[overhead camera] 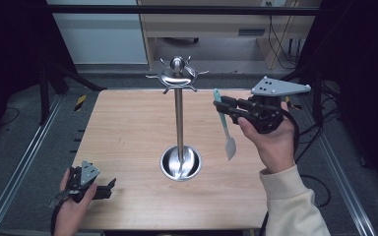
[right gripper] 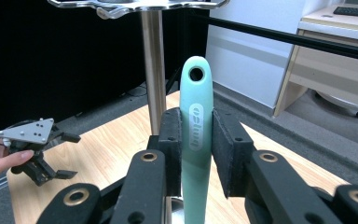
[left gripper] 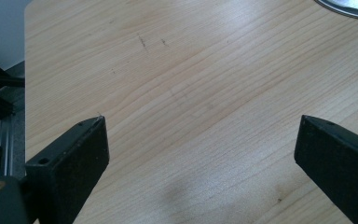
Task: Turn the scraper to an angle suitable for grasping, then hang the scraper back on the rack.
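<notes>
Right hand-held gripper (right gripper: 196, 154) clamping smooth mint plastic spatula (right gripper: 196, 121), left hand-held gripper (left gripper: 200, 149) wide open, empty

**Even light overhead, dark surround**

The wooden table (overhead camera: 128, 137) is lit evenly from above; the edges at 9 and 3 o'clock are lost in darkness. Glare is seen on the steel stand (overhead camera: 179, 118). In the left gripper view, a soft shadow is cast at 6 o'clock. The near jaws are slightly blurred.
</notes>
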A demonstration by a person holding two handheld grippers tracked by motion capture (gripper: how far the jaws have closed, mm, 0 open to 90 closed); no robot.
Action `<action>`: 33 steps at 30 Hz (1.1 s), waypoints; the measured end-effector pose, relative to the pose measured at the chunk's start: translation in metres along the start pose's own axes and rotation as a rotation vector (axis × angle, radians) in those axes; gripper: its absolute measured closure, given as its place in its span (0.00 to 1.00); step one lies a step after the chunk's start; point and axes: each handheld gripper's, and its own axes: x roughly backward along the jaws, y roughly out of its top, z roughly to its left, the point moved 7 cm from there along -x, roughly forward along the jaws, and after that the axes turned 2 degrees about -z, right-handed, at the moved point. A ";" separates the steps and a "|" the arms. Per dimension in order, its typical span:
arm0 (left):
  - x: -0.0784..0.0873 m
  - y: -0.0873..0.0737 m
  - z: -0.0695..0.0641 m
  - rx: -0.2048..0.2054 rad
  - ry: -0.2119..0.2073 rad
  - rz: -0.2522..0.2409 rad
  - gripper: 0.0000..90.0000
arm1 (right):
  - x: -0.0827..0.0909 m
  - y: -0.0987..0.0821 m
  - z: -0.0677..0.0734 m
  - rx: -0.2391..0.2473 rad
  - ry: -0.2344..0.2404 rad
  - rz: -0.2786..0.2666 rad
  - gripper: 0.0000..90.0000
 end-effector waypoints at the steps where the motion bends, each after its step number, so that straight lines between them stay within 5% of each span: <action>1: 0.000 0.000 0.000 -0.002 0.000 0.000 0.03 | 0.000 0.000 0.000 0.001 -0.001 -0.001 0.83; 33: 0.001 0.000 0.000 -0.001 0.001 -0.001 0.03 | 0.007 0.013 0.009 -0.047 0.051 -0.099 0.83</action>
